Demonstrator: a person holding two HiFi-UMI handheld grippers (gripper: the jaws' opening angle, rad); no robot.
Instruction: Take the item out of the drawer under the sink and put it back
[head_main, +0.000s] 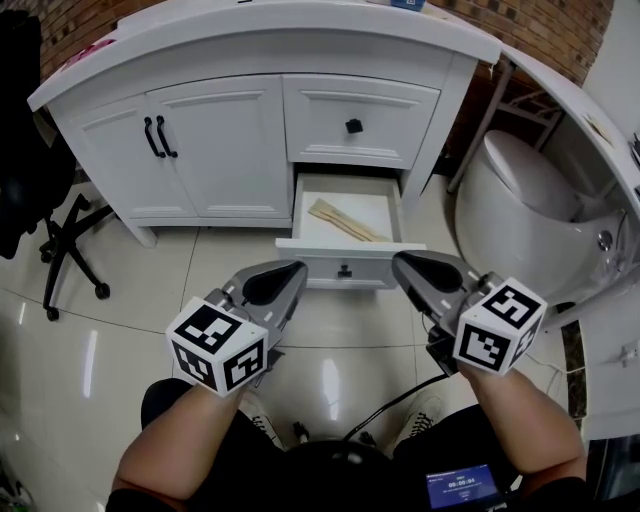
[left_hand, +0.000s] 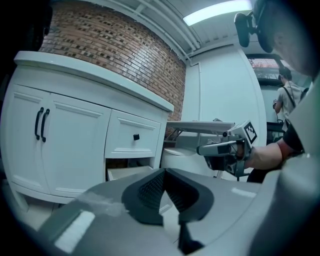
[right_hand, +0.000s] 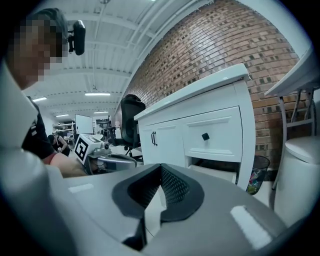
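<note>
Wooden item (head_main: 345, 222), a pale pair of slim sticks, lies flat and slantwise on the white bottom of the open drawer (head_main: 299, 212), nearer the drawer's back than its front panel. This lower drawer is pulled out from the white vanity, under a closed upper drawer (head_main: 360, 118) with a black knob. Two cabinet doors (head_main: 200, 150) with black handles stand shut to the left, and the white counter (head_main: 300, 45) runs above them all.

The left tongs (head_main: 298, 270) hover over the tiled floor (head_main: 330, 335), just in front of the drawer's left corner, not touching it. Their dark ribbed pads are clenched tip to tip with nothing between them, as the left gripper view shows (left_hand: 162, 171). The right tongs (head_main: 400, 262) hover just in front of the drawer's right corner, likewise apart from it. They too are clenched on nothing, the pads meeting at the tips in the right gripper view (right_hand: 160, 166).

A white toilet (head_main: 520, 200) stands right of the vanity, a black office chair (head_main: 70, 235) to the left, and a brick wall (head_main: 545, 25) behind.
</note>
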